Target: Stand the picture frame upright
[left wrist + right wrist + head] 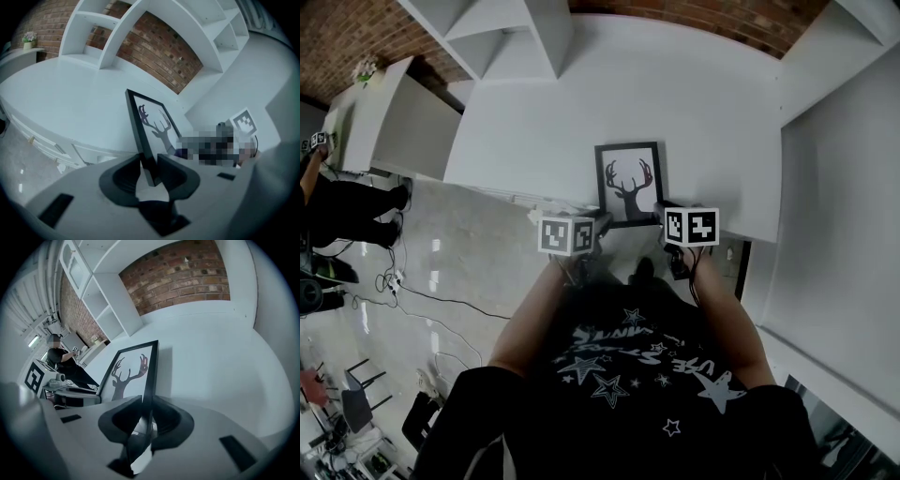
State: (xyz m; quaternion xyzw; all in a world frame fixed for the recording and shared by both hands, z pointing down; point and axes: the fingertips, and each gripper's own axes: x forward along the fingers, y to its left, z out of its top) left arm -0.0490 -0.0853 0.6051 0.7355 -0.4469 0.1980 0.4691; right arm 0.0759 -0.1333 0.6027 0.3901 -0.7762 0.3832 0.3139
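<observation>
My left gripper (600, 221) and right gripper (662, 212) each clamp a side of the deer picture frame (629, 183), near edge of white table (694, 103).

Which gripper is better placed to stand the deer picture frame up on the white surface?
Probably right. The right gripper is shut on the picture frame well along its edge; the left gripper pinches the opposite edge only near a corner.

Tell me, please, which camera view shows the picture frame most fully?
The head view: nearly the whole picture frame and its deer print face the camera. Each gripper view sees it obliquely, print foreshortened: the left gripper grips its left edge, the right gripper its right edge.
</observation>
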